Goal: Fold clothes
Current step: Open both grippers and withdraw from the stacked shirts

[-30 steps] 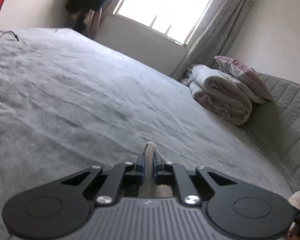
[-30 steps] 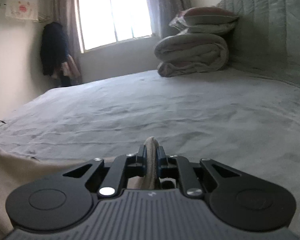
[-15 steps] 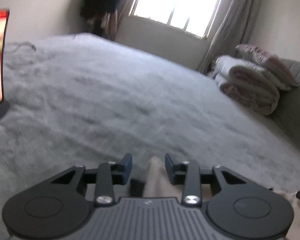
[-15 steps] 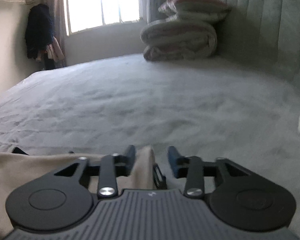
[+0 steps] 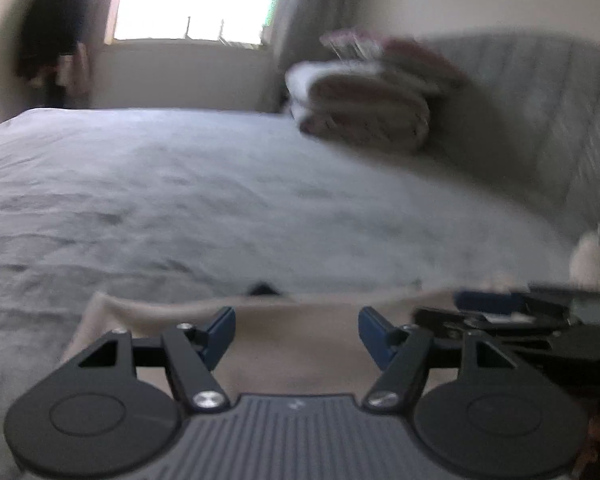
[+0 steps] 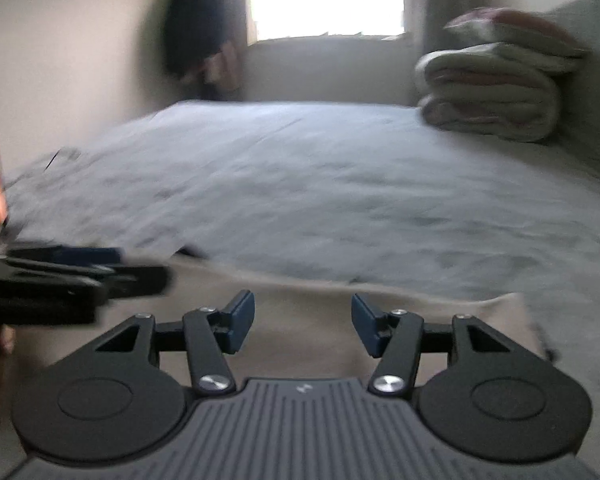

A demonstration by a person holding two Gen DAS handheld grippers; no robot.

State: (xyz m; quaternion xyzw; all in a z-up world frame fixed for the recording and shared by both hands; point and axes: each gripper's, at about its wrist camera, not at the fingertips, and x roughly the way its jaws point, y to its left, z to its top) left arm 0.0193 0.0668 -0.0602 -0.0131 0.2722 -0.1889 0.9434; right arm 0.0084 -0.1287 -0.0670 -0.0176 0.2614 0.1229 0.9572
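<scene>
A: Left wrist view: the left gripper (image 5: 295,330) was seen with its jaws opening, nothing pinched between them. The beige garment (image 5: 300,344) was laid flat on the grey bed (image 5: 219,200), just under and ahead of the fingers.

B: And in the right wrist view?

A: The same was shown. The right gripper (image 6: 303,328) was also found opening, pads clear of the cloth (image 6: 300,320). The two grippers were held side by side over the near part of the garment; each was caught at the edge of the other's view.

B: Which step was judged to be in hand?

A: A release after a fold, it was judged; the cloth had been let go by both.

B: What was called for next?

A: A fresh edge or corner would have to be found and pinched, probably at the outer sides. The far hem was blurred, so its lie could not be told.
</scene>
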